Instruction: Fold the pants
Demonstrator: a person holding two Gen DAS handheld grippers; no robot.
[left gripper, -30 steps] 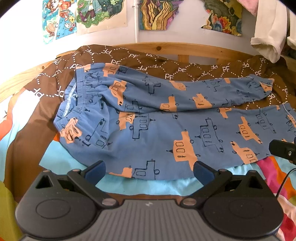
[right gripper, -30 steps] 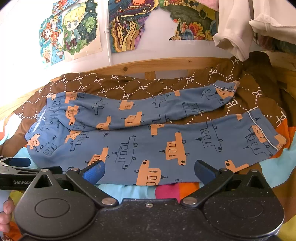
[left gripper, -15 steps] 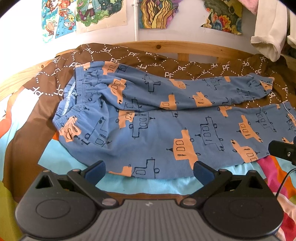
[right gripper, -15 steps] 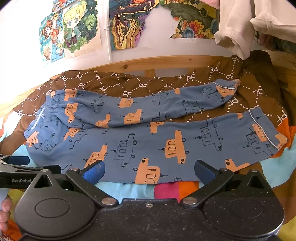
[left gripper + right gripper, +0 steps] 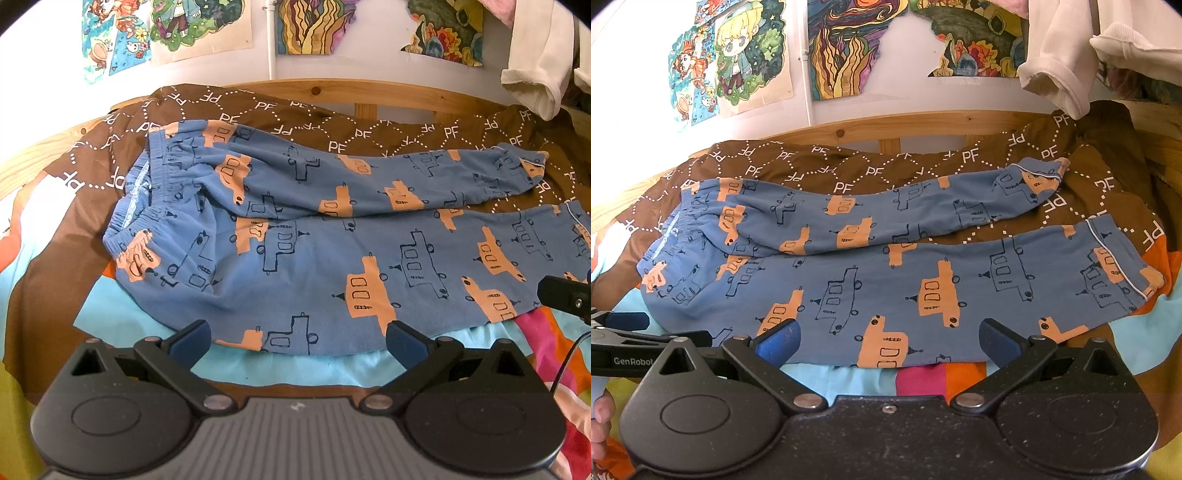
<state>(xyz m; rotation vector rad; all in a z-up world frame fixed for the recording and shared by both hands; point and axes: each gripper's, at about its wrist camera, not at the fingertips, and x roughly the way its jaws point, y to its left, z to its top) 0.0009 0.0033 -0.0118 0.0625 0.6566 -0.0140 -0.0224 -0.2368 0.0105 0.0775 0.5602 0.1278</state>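
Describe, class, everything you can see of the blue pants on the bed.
The pants are soft blue cloth printed with orange and outlined cars. They lie unfolded across a brown blanket, elastic waistband to the left, cuffs with pale piping to the right. The far leg is rumpled and angled away from the flatter near leg. Neither open gripper touches them.

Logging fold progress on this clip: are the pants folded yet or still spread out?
Spread out, unfolded. The pants lie full length across the bed, both legs apart side by side, waistband at one end, cuffs at the other.
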